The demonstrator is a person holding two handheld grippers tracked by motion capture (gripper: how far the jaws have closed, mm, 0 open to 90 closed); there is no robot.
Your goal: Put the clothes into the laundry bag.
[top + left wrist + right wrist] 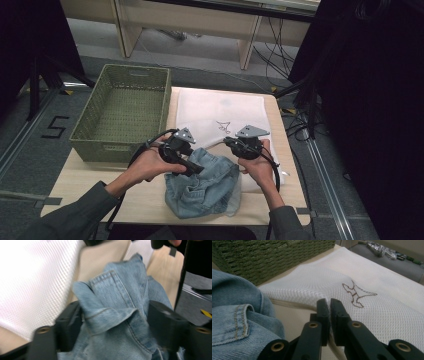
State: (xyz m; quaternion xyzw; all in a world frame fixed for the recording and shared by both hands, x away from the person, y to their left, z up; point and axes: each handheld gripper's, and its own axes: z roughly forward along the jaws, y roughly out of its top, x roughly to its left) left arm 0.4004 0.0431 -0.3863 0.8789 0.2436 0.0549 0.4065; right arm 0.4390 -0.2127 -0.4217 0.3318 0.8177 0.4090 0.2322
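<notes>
Pinching the white mesh bag's (372,300) edge with our right tongs (329,305) closed on it, we are keeping its mouth lifted near the worktop's (150,200) front edge. Our left tongs (113,322) are standing open around the denim garment (202,182), so we should regrip it firmly.

I'm seeing the denim garment (117,315) running off the bottom edge of the left gripper view, blurred there, and it's hiding the tabletop (150,200) beneath; the mesh bag's (387,290) far edge is being cropped.
</notes>
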